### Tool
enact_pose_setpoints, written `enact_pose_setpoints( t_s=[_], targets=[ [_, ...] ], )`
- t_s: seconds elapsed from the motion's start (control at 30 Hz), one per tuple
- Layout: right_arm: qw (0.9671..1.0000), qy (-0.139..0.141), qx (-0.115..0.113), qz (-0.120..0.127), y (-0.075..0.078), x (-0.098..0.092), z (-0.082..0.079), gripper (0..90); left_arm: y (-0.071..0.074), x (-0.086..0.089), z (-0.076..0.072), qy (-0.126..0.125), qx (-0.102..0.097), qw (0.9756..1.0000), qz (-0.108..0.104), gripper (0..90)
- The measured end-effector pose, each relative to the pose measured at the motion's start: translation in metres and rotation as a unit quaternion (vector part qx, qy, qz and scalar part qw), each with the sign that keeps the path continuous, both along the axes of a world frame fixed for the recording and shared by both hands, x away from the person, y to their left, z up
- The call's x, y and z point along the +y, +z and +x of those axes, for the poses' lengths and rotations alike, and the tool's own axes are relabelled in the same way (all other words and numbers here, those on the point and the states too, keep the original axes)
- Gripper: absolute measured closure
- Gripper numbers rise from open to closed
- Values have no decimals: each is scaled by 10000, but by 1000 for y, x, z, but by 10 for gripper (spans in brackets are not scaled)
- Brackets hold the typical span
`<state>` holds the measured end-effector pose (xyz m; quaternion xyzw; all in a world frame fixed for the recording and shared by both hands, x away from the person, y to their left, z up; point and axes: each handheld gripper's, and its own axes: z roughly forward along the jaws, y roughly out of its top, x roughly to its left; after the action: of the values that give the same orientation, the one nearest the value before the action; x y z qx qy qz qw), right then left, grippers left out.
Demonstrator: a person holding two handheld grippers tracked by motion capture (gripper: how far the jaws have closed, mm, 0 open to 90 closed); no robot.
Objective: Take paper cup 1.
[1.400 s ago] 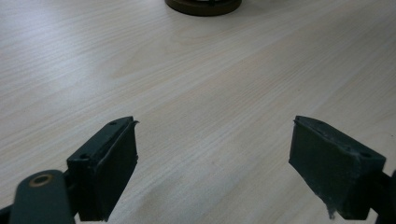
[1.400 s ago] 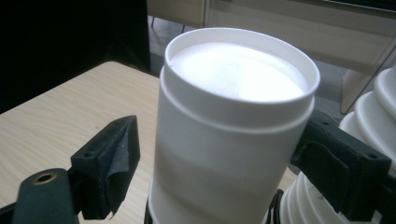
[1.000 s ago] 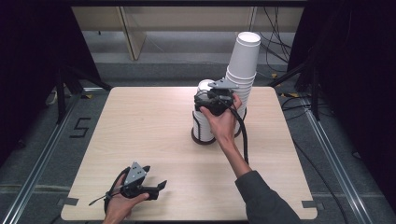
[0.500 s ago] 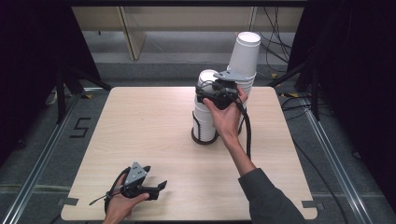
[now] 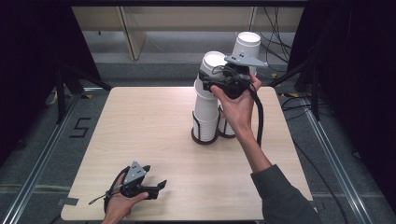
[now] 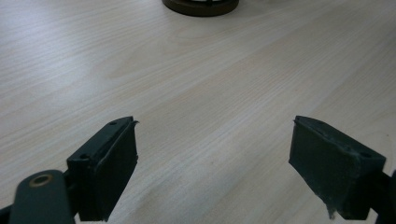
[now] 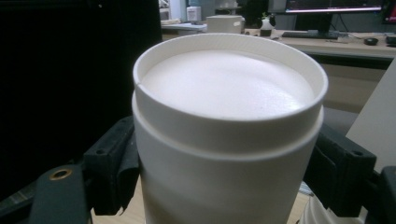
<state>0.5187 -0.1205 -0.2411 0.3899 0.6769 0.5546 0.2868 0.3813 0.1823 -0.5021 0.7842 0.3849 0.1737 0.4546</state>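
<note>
The table (image 5: 140,140) carries two columns of inverted white paper cups, each seated in a dark ring holder, at its far right. The nearer stack (image 5: 206,114) stands upright in its holder (image 5: 205,135); the taller stack (image 5: 246,46) rises just behind and to the right of it.

The right gripper (image 5: 212,77) is held at the top of the nearer stack, approached from the right side, with the hand (image 5: 238,102) below and behind it. Its jaws are closed against the two flanks of the top cup (image 7: 229,130), which sits between them bottom-up with its long axis vertical and square to the jaw line. The top cup is judged to be partly raised, while its lower part cannot be told apart from the cup beneath. The coming move is judged to turn on that vertical axis: a straight upward draw should free the cup, whereas a sideways pull may tilt the column. Open room lies above and to the left of the tool; the taller stack stands close on the far side and could be struck.

The left gripper (image 5: 156,187) rests low at the near left of the table, well apart from the stacks, its jaws spread wide with nothing between them and bare wood ahead
</note>
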Motion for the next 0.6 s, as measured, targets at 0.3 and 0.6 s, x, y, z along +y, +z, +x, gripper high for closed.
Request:
enact_pose_setpoints(
  t_s=[0.3, 0.6],
  targets=[
    [9982, 579, 121, -132, -11, -8, -34, 210, -1, -1, 0, -38, -22, 10000, -48, 147],
    [9924, 1154, 371, -212, -58, -12, -66, 210, 1, -10, -1, -300, -249, 9977, -552, 147]
  ],
)
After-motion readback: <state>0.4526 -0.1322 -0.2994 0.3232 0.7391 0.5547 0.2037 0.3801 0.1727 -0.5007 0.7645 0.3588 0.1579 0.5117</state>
